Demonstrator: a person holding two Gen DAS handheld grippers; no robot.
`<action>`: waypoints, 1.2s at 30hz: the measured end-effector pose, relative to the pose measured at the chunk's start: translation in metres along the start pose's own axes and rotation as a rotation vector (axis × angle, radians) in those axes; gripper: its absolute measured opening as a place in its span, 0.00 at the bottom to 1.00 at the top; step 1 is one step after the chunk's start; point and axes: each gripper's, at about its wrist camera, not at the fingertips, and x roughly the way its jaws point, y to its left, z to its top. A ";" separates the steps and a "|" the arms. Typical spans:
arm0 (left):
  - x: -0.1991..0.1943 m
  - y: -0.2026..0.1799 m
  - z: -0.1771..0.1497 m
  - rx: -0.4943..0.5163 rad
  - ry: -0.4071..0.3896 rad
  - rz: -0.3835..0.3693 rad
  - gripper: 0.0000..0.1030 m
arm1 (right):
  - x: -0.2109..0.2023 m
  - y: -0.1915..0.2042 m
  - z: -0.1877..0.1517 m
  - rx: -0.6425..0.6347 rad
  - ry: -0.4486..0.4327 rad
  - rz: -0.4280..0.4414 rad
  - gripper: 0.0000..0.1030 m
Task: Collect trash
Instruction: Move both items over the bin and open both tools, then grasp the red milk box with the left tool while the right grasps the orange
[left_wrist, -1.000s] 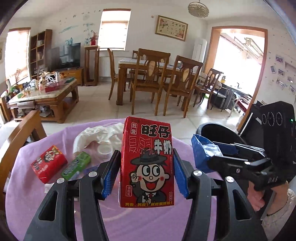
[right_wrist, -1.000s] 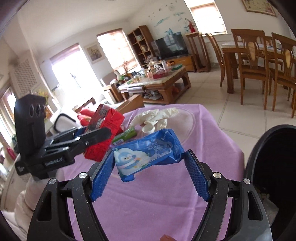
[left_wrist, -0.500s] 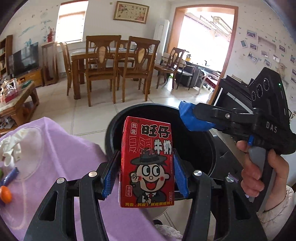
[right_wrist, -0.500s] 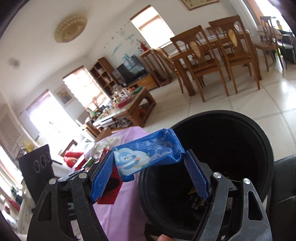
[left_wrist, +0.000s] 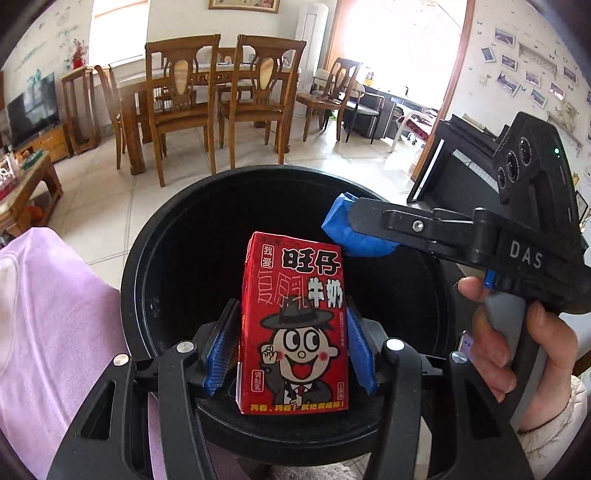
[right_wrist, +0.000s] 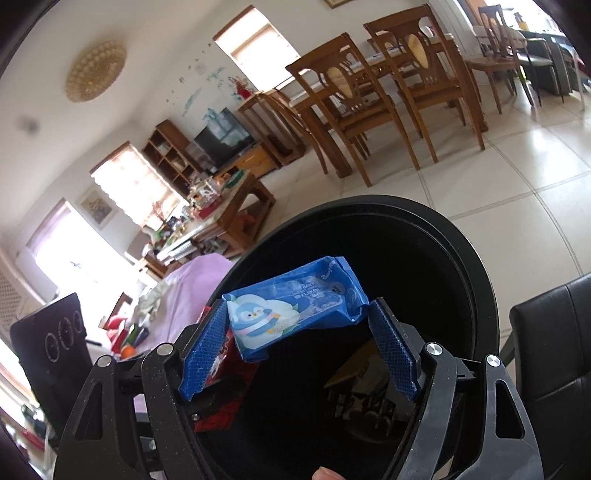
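Observation:
My left gripper (left_wrist: 290, 349) is shut on a red milk carton (left_wrist: 293, 325) with a cartoon face, held upright over the mouth of a round black trash bin (left_wrist: 177, 221). My right gripper (right_wrist: 299, 349) holds a crumpled blue wrapper (right_wrist: 295, 306) with a penguin picture over the same bin (right_wrist: 461, 258). The wrapper touches the left pad; a small gap shows at the right pad. In the left wrist view the right gripper (left_wrist: 347, 230) reaches in from the right with the blue wrapper (left_wrist: 354, 240) over the bin. Some trash lies at the bin's bottom.
A purple tablecloth (left_wrist: 48, 314) covers the table left of the bin, with more wrappers on it (right_wrist: 129, 336). A black chair (right_wrist: 554, 350) stands right of the bin. Wooden dining chairs (left_wrist: 184, 107) and a coffee table (right_wrist: 229, 206) stand farther off on the tiled floor.
Both grippers swung from above the purple table to over the black bin, each still carrying its item. The bin now fills the middle of both views.

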 end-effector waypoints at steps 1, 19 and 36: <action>0.001 -0.002 0.001 0.009 0.003 0.010 0.54 | 0.001 0.002 0.001 0.000 0.001 0.007 0.76; -0.046 -0.020 -0.019 0.084 -0.103 0.134 0.86 | -0.024 0.036 0.006 -0.018 -0.082 0.061 0.93; -0.142 0.030 -0.045 0.029 -0.265 0.161 0.95 | -0.004 0.120 -0.009 -0.033 -0.042 0.103 0.95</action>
